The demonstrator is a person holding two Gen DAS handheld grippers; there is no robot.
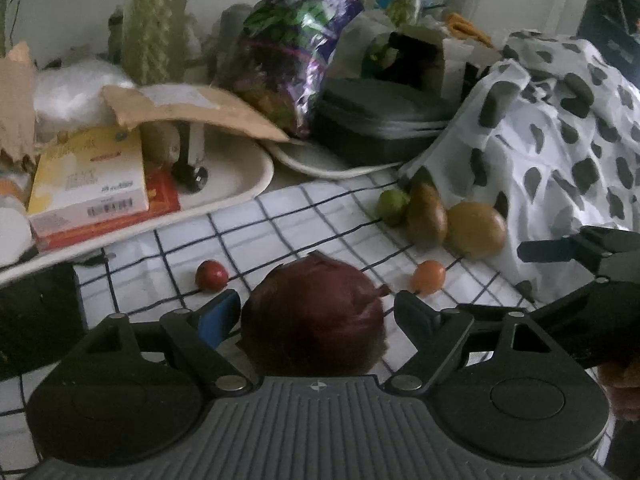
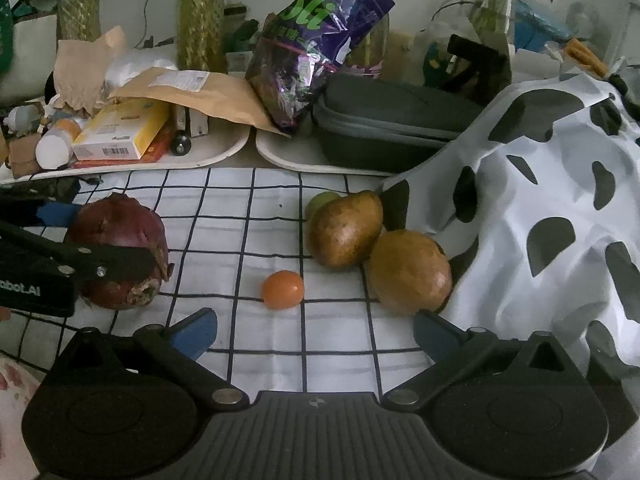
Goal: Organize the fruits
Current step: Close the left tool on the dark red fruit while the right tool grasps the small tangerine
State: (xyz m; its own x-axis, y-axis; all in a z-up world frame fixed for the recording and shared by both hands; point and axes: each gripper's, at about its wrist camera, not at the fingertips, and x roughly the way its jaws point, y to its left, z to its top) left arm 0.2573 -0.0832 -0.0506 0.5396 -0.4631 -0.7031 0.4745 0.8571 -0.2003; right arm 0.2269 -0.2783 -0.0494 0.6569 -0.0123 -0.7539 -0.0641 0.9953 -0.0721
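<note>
Fruit is lying scattered over the checked cloth (image 2: 280, 216) on the bench. I am looking along my left hand-held gripper (image 1: 316, 312), whose jaws are standing wide with the dark red fruit (image 1: 316, 316) sitting between the blue pads (image 1: 218, 314); I cannot tell whether the pads are touching its skin. A small red fruit (image 1: 211, 275) is resting at eleven o'clock from it, and a small orange fruit (image 1: 429, 277) at one o'clock. Further toward two o'clock, two brown fruits (image 1: 476, 234) are lying side by side, touching, with a green fruit (image 1: 392, 206) tucked just behind them against the spotted cloth (image 1: 560, 128).

My right hand-held gripper (image 2: 316, 332) is hanging open above the checked cloth, gripping nothing; the orange fruit is sitting at twelve o'clock just past its fingertips, and the nearer brown fruit is lying by its right pad. Cluttered white trays (image 2: 224, 152) are sitting at the back.
</note>
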